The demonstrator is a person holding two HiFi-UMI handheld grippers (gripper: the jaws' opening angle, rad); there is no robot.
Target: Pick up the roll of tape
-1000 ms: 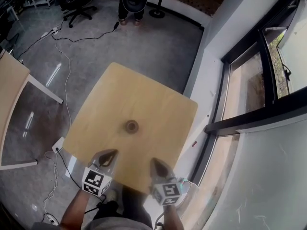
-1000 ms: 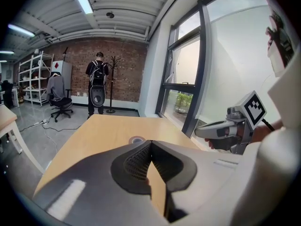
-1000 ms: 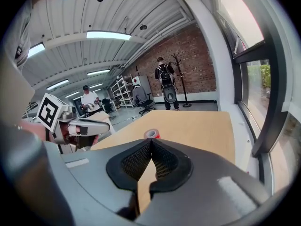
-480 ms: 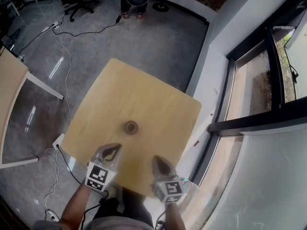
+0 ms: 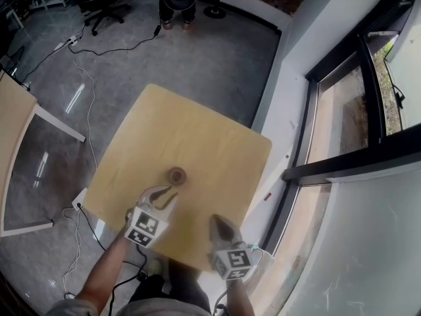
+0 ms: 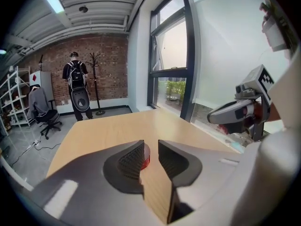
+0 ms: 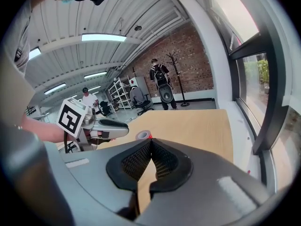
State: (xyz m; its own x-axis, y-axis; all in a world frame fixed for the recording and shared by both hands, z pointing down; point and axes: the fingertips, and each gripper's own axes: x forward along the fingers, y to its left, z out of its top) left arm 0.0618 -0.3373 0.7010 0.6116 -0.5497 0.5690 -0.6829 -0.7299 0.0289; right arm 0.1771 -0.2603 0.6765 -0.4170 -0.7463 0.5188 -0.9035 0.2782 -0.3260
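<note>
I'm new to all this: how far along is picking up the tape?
Nothing lifted yet: the roll of tape lies on the table. The left hand-held gripper sits just short of it; its jaws have just been opening, nothing between them. Left: close on it and lift.

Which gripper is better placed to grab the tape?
Left. The left gripper is nearest the roll of tape, jaws just opened, nothing between them; the right gripper is shut, farther back.

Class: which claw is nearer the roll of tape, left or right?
Left. The left claw, jaws just opened with nothing between, sits just short of the roll of tape; the right claw is farther back.
</note>
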